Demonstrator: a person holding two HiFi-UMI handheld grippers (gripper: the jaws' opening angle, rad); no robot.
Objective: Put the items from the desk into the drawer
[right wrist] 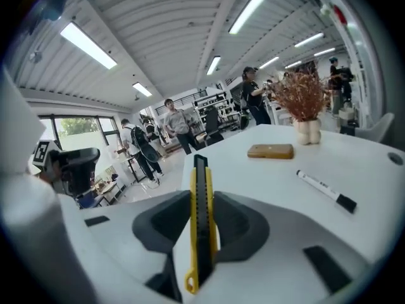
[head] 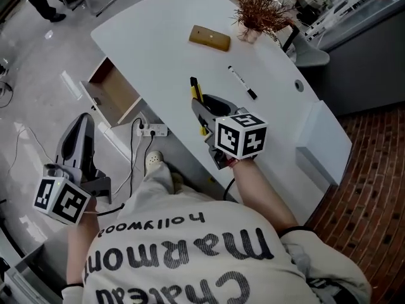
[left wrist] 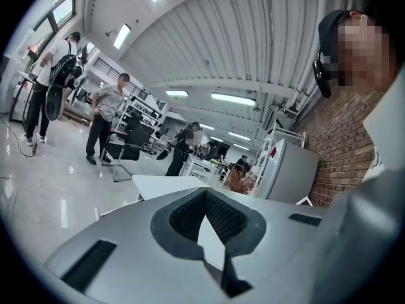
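Note:
My right gripper (head: 201, 109) is shut on a yellow and black utility knife (head: 196, 91) just above the near edge of the white desk (head: 164, 49). In the right gripper view the knife (right wrist: 201, 214) stands upright between the jaws of the right gripper (right wrist: 201, 201). On the desk lie a black and white marker (head: 242, 82) and a tan flat block (head: 209, 38). The open wooden drawer (head: 112, 94) juts out at the desk's left. My left gripper (head: 85, 120) hangs over the floor left of the drawer, shut with nothing in it (left wrist: 205, 195).
A vase of dried twigs (head: 258, 8) stands at the desk's far end beside the tan block. A power strip (head: 152, 130) with cables lies on the floor under the desk edge. Several people stand in the room's background (left wrist: 104, 116).

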